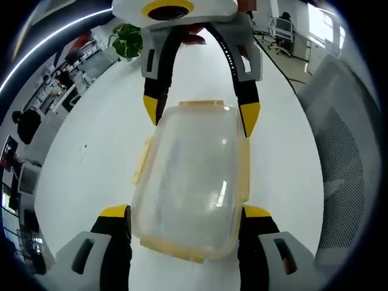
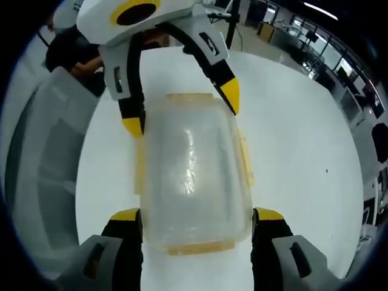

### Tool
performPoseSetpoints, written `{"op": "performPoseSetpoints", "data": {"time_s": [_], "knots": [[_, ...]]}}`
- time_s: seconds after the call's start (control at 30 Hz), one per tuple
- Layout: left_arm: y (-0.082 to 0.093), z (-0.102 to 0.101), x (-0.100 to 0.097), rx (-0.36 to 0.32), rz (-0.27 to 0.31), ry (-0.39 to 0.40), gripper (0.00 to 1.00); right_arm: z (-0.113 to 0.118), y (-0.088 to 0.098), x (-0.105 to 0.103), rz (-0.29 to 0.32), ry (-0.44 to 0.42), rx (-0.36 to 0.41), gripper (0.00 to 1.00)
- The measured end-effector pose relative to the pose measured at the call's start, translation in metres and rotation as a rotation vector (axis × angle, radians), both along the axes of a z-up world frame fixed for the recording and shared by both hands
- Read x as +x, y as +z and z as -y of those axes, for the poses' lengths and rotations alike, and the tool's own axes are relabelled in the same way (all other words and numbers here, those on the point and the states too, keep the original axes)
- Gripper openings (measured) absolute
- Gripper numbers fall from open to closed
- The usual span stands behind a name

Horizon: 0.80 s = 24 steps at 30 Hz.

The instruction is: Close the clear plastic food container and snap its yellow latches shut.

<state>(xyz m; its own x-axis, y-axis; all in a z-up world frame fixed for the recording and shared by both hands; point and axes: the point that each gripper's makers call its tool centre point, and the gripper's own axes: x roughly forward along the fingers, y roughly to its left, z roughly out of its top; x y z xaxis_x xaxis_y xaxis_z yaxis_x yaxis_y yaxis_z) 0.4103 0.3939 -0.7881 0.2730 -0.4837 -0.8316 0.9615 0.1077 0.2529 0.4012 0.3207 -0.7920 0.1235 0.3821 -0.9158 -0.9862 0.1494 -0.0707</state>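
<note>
— Position of the clear food container (image 1: 191,182)?
— On the white worktop (image 1: 91,170), lid on, between both claws.
— Left claw (image 1: 185,215)?
— Spread, tips flanking the container's near end, not clamped.
— Right claw (image 2: 197,218)?
— Likewise released, straddling the opposite end. Yellow latches (image 2: 244,160) sit along the sides.
</note>
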Motion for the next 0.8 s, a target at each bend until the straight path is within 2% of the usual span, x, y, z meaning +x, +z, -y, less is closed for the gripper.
{"op": "performPoseSetpoints", "data": {"time_s": [0.8], "knots": [[0.000,0.000,0.028,0.006,0.001,0.001,0.72,-0.001,-0.001,0.028,-0.001,0.004,-0.001,0.73]]}}
